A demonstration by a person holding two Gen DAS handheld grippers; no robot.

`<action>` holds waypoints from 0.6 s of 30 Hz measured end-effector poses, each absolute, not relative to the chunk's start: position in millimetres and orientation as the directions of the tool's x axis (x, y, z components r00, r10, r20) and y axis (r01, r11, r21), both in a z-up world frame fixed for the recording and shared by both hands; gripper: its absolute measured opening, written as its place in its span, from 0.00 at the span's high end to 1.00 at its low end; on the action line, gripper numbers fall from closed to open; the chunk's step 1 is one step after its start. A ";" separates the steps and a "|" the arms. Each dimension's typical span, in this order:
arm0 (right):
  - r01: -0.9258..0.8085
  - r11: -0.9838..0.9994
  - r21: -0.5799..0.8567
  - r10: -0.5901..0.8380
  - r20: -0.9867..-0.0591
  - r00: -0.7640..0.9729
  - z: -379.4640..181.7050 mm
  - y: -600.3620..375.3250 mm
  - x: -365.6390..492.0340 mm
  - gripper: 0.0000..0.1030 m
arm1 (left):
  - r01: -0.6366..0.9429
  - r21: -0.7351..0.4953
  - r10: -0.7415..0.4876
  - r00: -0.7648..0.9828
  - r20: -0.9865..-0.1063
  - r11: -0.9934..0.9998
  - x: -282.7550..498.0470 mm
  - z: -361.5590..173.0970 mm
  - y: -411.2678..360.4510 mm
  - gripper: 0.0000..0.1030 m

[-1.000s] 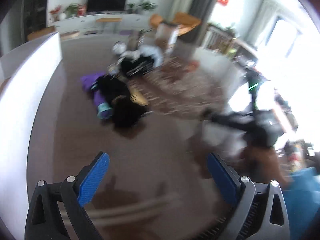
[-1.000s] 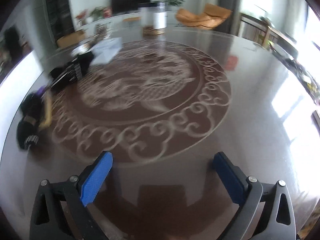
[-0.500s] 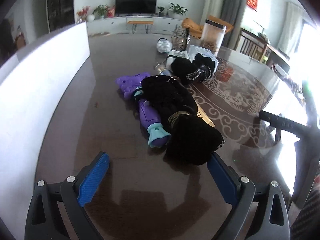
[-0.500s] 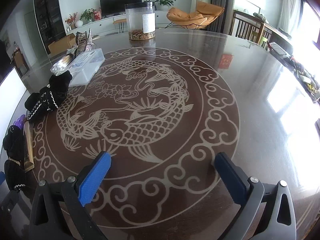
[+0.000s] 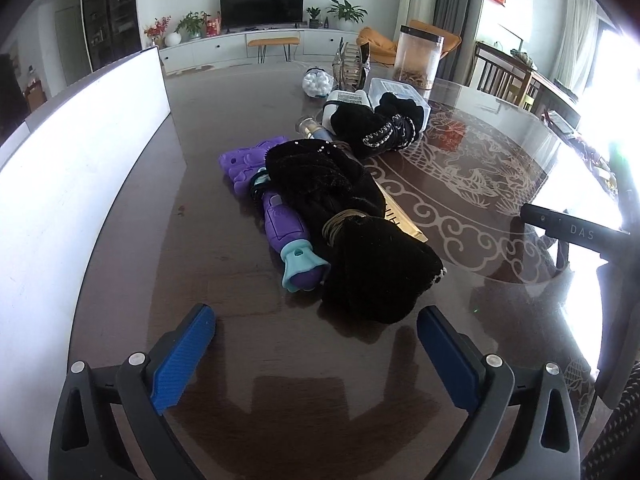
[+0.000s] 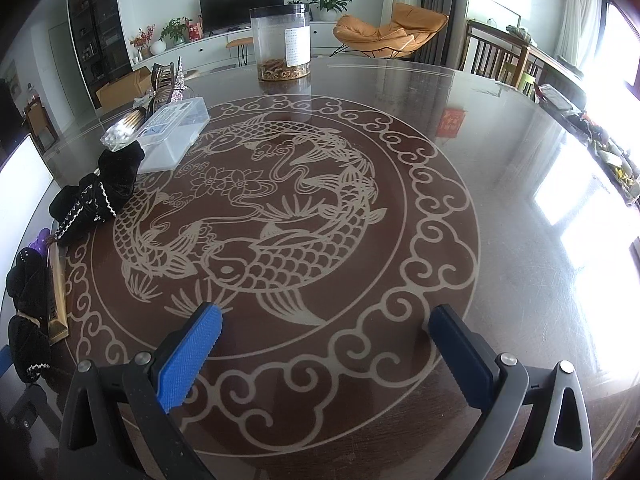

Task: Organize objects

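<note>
Through the left wrist camera we see the left gripper with its jaws spread wide and empty above the dark tabletop. Just ahead of the jaws, toward the right pad, lies a black velvet pouch — soft, light and limp, we judge, so it should bunch under a pinch; the gathered neck farther from the jaws looks the firmest place to hold. Touching its left side is a purple toy, rigid plastic by its look, easy to clamp across the body. A second black pouch sits well beyond.

Through the right wrist camera the right gripper also hangs released, with nothing between its jaws — only the carved fish pattern ahead. The pouches lie far off to the left of these jaws; a clear plastic box and a tall jar stand well ahead.
</note>
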State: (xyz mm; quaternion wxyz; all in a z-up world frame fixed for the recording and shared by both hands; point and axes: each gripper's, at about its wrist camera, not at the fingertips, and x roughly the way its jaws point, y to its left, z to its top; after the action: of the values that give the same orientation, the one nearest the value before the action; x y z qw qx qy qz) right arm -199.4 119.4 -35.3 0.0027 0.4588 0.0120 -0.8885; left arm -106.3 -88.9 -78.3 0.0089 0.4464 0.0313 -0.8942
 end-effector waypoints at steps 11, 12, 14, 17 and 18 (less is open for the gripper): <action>0.016 -1.000 -0.019 0.006 -0.815 -0.579 -35.7 118.3 -199.2 0.00 | 0.041 -0.027 -0.003 -0.595 -0.804 -0.999 -104.7 -78.5 -86.7 0.00; 0.016 -1.000 -0.019 0.006 -0.815 -0.579 -35.7 119.0 -198.9 0.00 | 0.040 -0.022 -0.006 -0.594 -0.804 -0.999 -104.2 -78.7 -86.0 0.00; 0.016 -1.000 -0.019 0.006 -0.815 -0.579 -35.7 118.8 -199.0 0.00 | 0.039 -0.022 -0.005 -0.594 -0.804 -0.999 -103.9 -78.7 -85.8 0.00; 0.015 -1.000 -0.019 0.006 -0.815 -0.579 -35.6 118.9 -198.9 0.00 | 0.038 -0.030 0.001 -0.595 -0.804 -0.999 -103.3 -78.2 -86.4 0.00; 0.015 -1.000 -0.019 0.006 -0.815 -0.579 -35.6 119.0 -198.9 0.00 | 0.038 -0.030 0.001 -0.595 -0.804 -0.999 -103.1 -78.2 -86.4 0.00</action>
State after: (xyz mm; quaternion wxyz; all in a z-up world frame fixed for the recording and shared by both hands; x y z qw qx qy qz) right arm -198.9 119.0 -35.6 0.0025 0.4587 0.0118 -0.8885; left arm -103.1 -86.4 -78.2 0.0102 0.4499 0.0218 -0.8927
